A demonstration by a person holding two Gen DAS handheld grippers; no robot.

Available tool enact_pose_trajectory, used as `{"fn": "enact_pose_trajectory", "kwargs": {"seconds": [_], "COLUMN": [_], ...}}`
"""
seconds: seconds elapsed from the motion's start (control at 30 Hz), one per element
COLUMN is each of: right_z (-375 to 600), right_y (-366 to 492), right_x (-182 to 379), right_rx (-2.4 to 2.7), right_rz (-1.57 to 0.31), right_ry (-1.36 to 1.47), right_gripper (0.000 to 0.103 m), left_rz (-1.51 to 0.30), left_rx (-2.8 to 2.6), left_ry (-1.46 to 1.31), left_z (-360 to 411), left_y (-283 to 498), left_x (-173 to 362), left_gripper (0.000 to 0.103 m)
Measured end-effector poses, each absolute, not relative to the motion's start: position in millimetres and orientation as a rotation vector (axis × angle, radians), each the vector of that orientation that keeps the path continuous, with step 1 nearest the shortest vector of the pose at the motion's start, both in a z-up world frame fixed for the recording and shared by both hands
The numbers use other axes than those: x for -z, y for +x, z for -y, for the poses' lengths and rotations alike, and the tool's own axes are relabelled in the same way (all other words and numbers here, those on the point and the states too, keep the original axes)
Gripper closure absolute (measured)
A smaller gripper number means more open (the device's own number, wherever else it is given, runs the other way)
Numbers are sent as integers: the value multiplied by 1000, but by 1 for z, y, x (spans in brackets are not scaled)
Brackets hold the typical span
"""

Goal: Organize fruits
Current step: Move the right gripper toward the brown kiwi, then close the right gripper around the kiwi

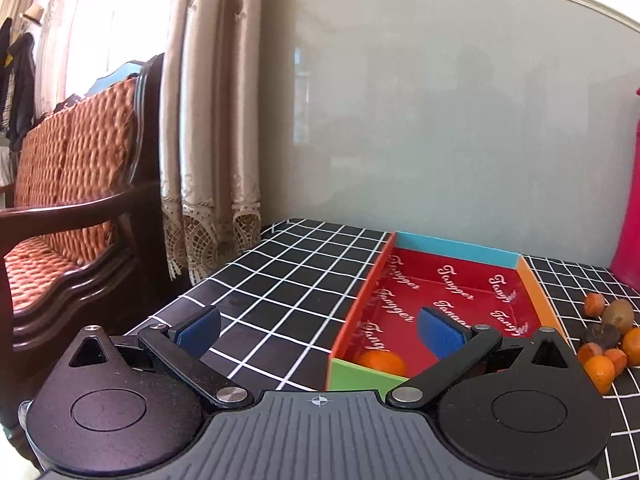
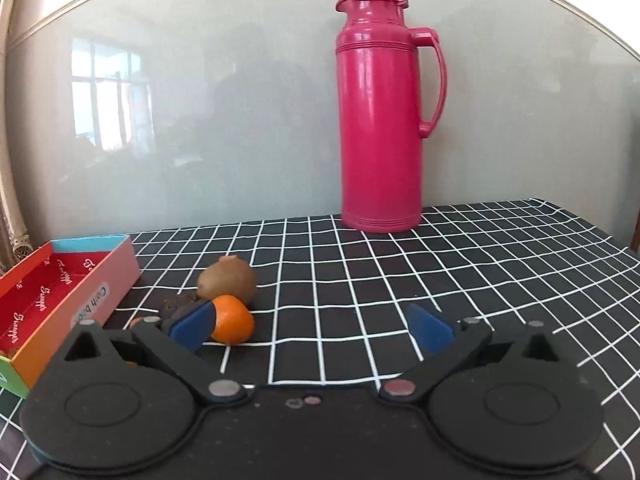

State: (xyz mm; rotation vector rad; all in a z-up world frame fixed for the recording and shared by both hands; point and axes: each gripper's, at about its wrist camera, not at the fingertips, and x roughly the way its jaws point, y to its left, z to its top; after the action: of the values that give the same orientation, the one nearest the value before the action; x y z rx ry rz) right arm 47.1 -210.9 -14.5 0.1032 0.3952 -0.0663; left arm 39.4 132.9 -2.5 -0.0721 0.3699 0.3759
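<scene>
A shallow box [image 1: 456, 250] with a red inside and coloured walls lies on the checked tablecloth; one orange fruit [image 1: 382, 362] sits in its near corner. My left gripper [image 1: 320, 330] is open and empty, its right finger over the box. A pile of small orange fruits [image 1: 600, 372], a kiwi [image 1: 618, 315] and a dark fruit [image 1: 601, 336] lies right of the box. In the right wrist view the box [image 2: 104, 292] is at the left, with the kiwi [image 2: 228, 282] and an orange fruit [image 2: 234, 320] beside it. My right gripper [image 2: 312, 326] is open and empty, its left finger just in front of that orange fruit.
A tall pink thermos jug [image 2: 380, 120] stands at the back against the glossy grey wall. A dark wooden sofa with an orange woven cushion [image 1: 72, 184] and a curtain [image 1: 208, 120] stand off the table's left edge. The black checked cloth [image 2: 440, 280] covers the table.
</scene>
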Motion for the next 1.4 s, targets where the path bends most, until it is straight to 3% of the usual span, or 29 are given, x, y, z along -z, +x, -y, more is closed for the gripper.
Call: {"fn": "enact_pose_trajectory", "kwargs": {"seconds": [0.83, 1.0, 1.27, 1.4], "right_z": [170, 168, 160, 158], "right_y": [115, 133, 147, 158], "right_x": [17, 23, 30, 36], "right_rx": [-20, -23, -29, -22], "right_rz": [-406, -447, -481, -517], "right_ry": [92, 89, 78, 93], "right_gripper": [6, 17, 18, 23], "left_rz": [-417, -417, -345, -361], "left_rx": [-443, -456, -491, -560], "left_ry": [-32, -26, -116, -112], "left_z": [-153, -160, -181, -192], "left_y": [52, 60, 62, 63], "left_x": [11, 12, 7, 11], "left_gripper": [0, 0, 0, 0]}}
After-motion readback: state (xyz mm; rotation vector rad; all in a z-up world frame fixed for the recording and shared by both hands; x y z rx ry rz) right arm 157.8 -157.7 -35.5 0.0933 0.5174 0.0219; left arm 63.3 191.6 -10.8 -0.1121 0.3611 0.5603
